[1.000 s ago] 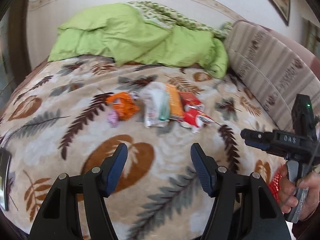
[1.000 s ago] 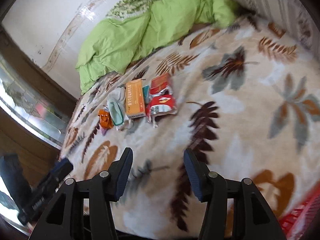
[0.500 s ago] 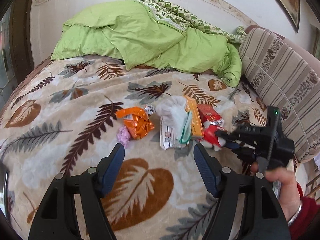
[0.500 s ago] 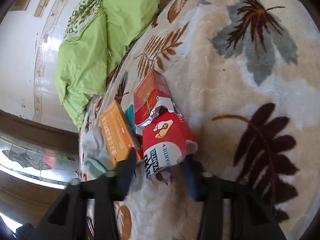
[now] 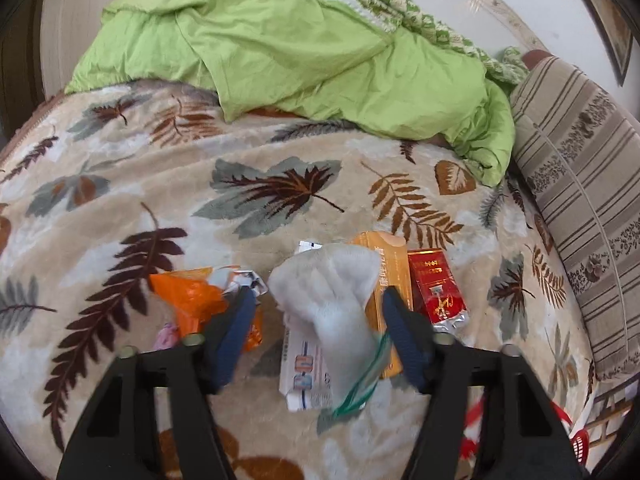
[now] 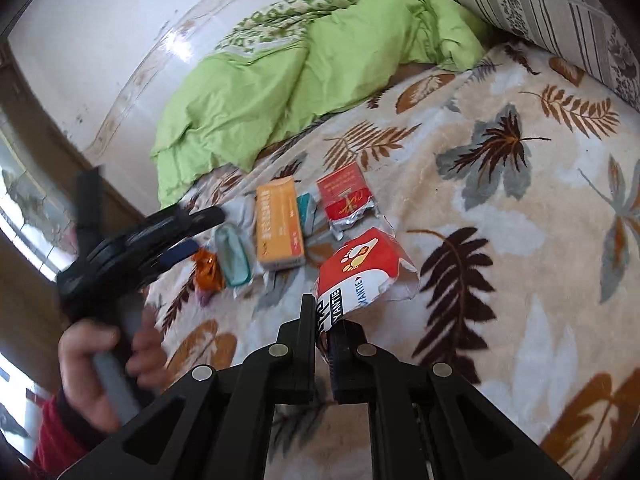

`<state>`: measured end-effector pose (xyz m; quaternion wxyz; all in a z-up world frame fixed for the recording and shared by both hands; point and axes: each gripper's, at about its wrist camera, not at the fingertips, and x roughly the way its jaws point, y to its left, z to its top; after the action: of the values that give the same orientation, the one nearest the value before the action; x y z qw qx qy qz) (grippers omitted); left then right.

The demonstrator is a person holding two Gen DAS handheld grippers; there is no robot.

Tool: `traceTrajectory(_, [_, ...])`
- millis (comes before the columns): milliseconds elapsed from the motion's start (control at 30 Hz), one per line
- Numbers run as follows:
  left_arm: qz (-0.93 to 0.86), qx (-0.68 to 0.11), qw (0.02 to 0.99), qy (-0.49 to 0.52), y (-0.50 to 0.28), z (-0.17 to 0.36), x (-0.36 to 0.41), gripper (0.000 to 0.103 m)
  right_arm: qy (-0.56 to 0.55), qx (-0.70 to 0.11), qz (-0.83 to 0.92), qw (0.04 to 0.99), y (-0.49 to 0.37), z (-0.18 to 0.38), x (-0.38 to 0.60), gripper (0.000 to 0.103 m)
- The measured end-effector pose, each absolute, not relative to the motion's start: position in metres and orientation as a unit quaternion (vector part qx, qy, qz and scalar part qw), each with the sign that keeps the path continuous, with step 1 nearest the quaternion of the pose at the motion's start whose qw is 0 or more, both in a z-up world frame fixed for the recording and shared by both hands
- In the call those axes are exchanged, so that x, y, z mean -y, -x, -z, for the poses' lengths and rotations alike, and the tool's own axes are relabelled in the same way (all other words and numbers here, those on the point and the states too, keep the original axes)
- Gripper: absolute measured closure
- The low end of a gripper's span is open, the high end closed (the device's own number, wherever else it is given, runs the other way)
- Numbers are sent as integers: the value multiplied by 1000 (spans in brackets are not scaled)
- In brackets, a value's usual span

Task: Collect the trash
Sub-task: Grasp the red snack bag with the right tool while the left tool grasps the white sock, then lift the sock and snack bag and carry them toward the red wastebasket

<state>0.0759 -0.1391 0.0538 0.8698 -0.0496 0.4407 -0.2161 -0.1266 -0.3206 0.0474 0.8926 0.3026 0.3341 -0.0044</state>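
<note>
Trash lies in a row on the leaf-patterned blanket (image 5: 120, 200). My right gripper (image 6: 322, 320) is shut on a red and white packet (image 6: 360, 268) and holds it above the blanket. My left gripper (image 5: 318, 328) is open, its jaws on either side of a white sock-like wrapper (image 5: 332, 292) with a green edge; it also shows in the right wrist view (image 6: 234, 256). Beside it are an orange box (image 5: 396, 276), a red cigarette pack (image 5: 438, 288), a white leaflet (image 5: 300, 368) and an orange wrapper (image 5: 196, 300). The left gripper shows in the right wrist view (image 6: 188, 232).
A crumpled green duvet (image 5: 300, 48) lies at the head of the bed. A striped cushion (image 5: 580, 184) stands along the right side. A red basket (image 5: 576, 436) shows past the bed's right edge. A small pink scrap (image 5: 166, 336) lies by the orange wrapper.
My right gripper closed on the red and white packet and lifted it. My left gripper moved forward and down until its open jaws flank the white wrapper.
</note>
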Motion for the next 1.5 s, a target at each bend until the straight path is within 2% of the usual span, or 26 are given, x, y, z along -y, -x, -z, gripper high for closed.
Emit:
traceTrajectory(67, [215, -456, 862, 55, -83, -43, 143, 69, -294, -331, 3, 897, 127, -49, 319, 97])
traceTrajectory(133, [215, -452, 864, 52, -80, -40, 141, 75, -296, -334, 5, 895, 124, -47, 320, 97])
traceTrajectory(167, [217, -448, 866, 51, -76, -41, 140, 82, -297, -334, 6, 895, 124, -46, 321, 97])
traceTrajectory(200, [221, -444, 867, 52, -72, -43, 137, 85, -297, -333, 6, 895, 124, -46, 322, 97])
traceTrajectory(500, [259, -385, 886, 15, 24, -71, 98, 85, -223, -311, 23, 924, 137, -65, 299, 97])
traceTrajectory(833, [213, -331, 919, -30, 120, -60, 62, 85, -146, -297, 13, 944, 156, -75, 260, 97])
traceTrajectory(1500, [182, -314, 932, -31, 116, -58, 63, 85, -125, -309, 13, 943, 160, -72, 252, 97])
